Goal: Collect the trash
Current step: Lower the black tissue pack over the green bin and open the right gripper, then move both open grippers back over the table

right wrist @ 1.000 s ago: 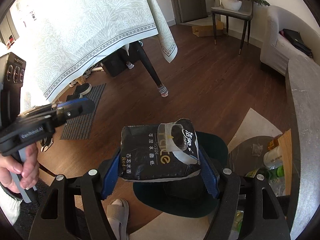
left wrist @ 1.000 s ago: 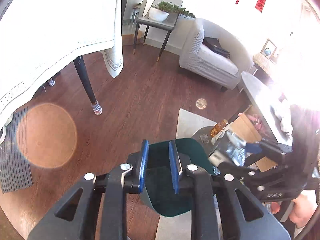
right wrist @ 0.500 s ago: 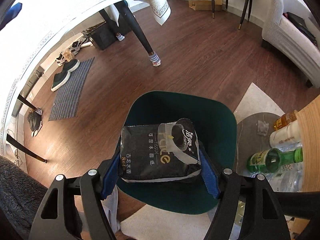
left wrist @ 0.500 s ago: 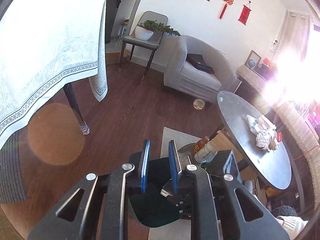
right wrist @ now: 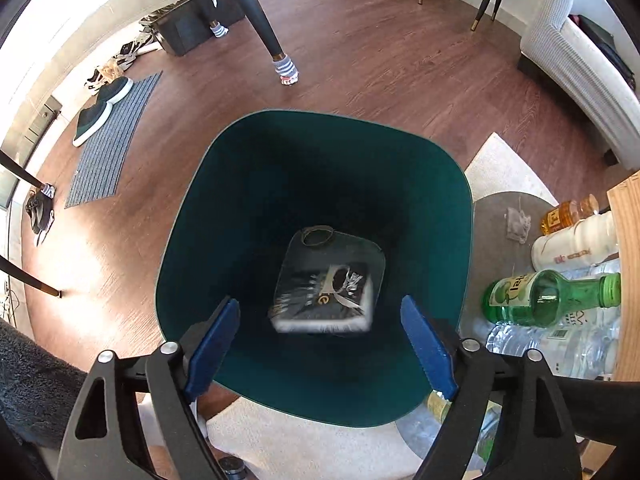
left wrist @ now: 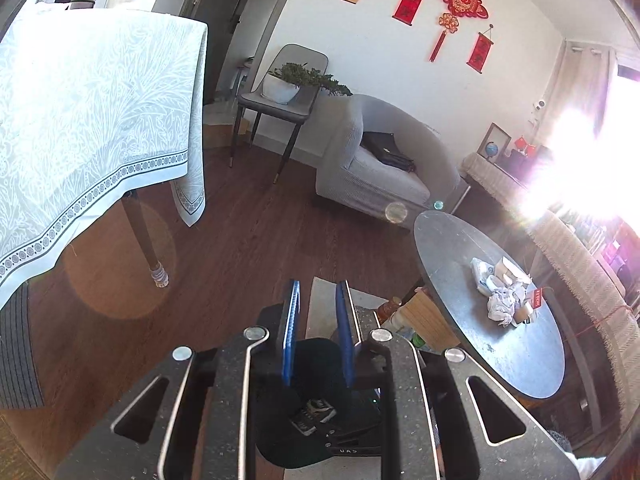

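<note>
While right gripper [right wrist: 320, 344] points down, jaws wide and empty, tissue pack [right wrist: 326, 298] inside green bin [right wrist: 192, 216], left gripper [left wrist: 317, 320] narrowly parted, empty

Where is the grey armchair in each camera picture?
Left wrist view: the grey armchair sits near the middle, in the upper half, with a black bag on its seat.
Right wrist view: the grey armchair curves along the top right edge.
Shared landmark: the table leg wearing a striped sock.
</note>
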`<act>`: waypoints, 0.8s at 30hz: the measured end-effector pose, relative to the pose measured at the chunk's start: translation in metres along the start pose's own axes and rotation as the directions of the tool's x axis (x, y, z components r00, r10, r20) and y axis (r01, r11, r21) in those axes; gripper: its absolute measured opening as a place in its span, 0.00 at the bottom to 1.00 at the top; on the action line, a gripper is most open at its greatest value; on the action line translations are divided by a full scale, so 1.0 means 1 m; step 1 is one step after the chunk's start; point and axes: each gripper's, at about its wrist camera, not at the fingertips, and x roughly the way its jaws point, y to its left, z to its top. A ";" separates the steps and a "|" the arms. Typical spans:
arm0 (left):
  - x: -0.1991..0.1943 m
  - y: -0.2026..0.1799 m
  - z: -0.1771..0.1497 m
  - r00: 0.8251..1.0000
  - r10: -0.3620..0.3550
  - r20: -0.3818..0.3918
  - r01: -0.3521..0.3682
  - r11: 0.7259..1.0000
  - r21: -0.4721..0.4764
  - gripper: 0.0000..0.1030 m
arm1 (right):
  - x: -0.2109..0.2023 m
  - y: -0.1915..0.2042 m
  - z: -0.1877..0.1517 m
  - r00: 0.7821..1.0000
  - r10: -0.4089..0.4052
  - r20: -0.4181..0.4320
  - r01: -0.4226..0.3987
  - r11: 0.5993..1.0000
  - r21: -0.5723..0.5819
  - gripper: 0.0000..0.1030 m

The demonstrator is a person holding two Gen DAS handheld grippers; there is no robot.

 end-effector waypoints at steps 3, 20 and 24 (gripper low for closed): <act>-0.001 -0.004 0.001 1.000 -0.014 0.014 0.014 1.000 0.005 0.18 | -0.002 -0.004 -0.002 1.000 0.007 0.010 -0.007 1.000 -0.001 0.84; 0.001 -0.024 0.010 0.997 -0.041 0.069 0.039 0.999 0.026 0.32 | -0.128 0.013 0.004 0.931 0.201 0.304 -0.165 0.976 -0.139 0.64; 0.006 -0.031 0.010 0.997 -0.042 0.070 0.040 0.999 0.036 0.37 | -0.166 0.011 0.001 0.906 0.184 0.381 -0.139 0.980 -0.142 0.63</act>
